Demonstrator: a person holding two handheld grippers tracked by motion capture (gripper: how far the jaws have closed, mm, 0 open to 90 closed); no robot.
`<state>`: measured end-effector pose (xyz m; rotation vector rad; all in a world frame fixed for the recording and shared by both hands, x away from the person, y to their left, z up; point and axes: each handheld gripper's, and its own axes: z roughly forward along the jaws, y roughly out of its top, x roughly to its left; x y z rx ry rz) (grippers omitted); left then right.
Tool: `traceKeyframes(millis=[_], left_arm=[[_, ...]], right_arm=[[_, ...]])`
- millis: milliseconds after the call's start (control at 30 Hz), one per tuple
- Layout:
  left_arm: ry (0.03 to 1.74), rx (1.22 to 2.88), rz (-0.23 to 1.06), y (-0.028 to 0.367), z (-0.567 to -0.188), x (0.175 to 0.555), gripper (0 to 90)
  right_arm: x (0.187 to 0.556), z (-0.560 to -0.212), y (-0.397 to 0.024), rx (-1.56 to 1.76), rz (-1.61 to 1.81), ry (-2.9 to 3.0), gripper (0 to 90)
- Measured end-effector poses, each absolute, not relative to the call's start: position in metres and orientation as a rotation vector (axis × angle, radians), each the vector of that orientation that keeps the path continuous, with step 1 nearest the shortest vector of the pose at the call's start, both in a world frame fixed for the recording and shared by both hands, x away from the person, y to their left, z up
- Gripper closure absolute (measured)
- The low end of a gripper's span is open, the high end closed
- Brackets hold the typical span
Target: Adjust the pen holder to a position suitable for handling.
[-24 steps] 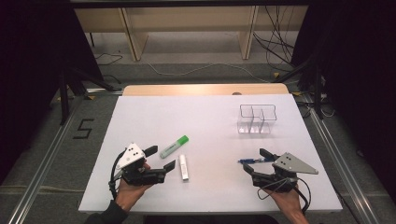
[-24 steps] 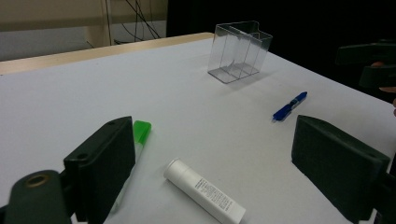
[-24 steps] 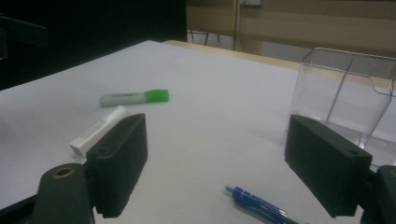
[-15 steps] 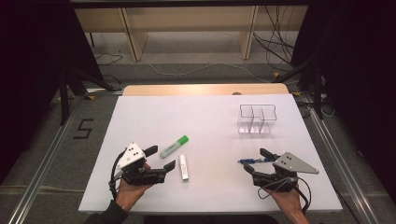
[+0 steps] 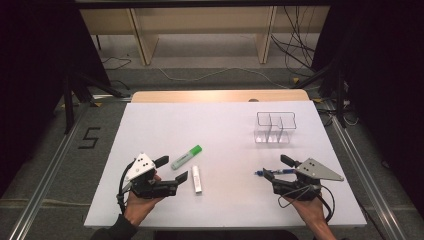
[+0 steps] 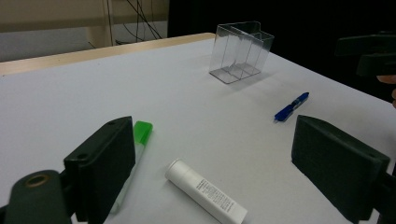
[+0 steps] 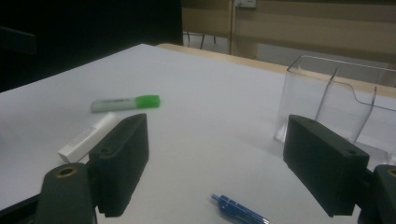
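Both grippers empty, fingers spread wide. Left gripper (image 5: 173, 170) sits beside white tube (image 5: 197, 179), at its 9 o'clock; right gripper (image 5: 278, 169) near blue pen (image 5: 272, 172). Advise: straddle each item squarely, close mid-length.

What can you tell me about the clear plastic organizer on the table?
The clear plastic organizer is a see-through box, open on top, with thin inner walls splitting it into compartments. It looks like hard, glossy plastic and holds nothing. It stands upright on the white table, toward the far right, apart from every other item, with only the tabletop touching it.
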<state>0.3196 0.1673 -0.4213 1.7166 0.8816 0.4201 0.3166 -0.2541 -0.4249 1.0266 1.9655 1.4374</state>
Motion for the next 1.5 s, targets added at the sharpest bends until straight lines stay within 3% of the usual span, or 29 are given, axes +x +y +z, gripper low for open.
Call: traceKeyframes(millis=[800, 1000, 1500], left_arm=[[0.890, 1.702, 0.430, 0.168, -0.421, 0.320, 13.0], [0.889, 1.702, 0.430, 0.168, -0.421, 0.320, 13.0], [0.890, 1.699, 0.432, 0.169, -0.421, 0.320, 13.3]], right_arm=[[0.373, -0.405, -0.303, 1.171, 1.349, 1.906, 31.1], [0.389, -0.405, -0.312, 1.210, 1.315, 1.875, 39.6], [0.424, -0.408, -0.338, 1.361, 1.209, 1.778, 78.1]])
